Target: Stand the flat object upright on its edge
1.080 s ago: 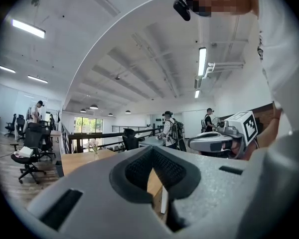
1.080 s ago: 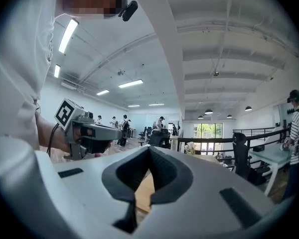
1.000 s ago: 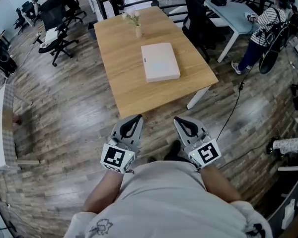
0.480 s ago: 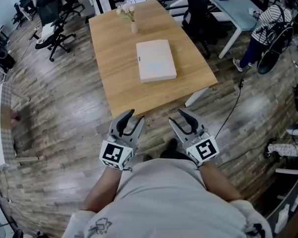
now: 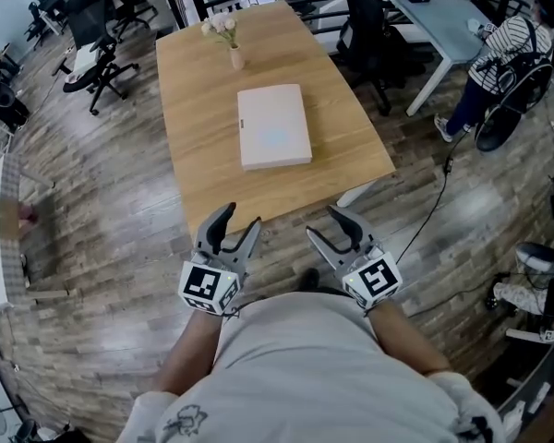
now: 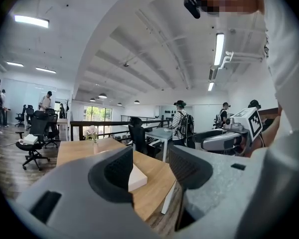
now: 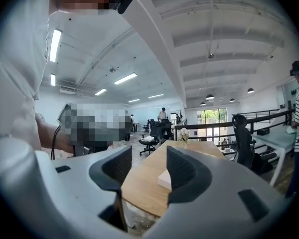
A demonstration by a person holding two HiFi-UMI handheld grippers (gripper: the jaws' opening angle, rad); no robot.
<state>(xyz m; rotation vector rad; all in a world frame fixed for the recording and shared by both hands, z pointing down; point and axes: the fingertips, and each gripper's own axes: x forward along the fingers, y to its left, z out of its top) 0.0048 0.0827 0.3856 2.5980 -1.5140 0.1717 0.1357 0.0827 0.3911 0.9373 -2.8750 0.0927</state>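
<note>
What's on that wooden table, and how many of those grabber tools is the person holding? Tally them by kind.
Flat white object: 1
Vase of flowers: 1
Grippers: 2, the left gripper and the right gripper, both empty, jaws have just been opening
Total: 4

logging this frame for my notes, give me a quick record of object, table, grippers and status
object: white flat box lying flat, mid-table
table: wooden table, flower vase at far end
left: left gripper open, empty, jaws have just been opening
right: right gripper open, empty, jaws have just been opening
position: both grippers by table's near edge
status: box untouched
</note>
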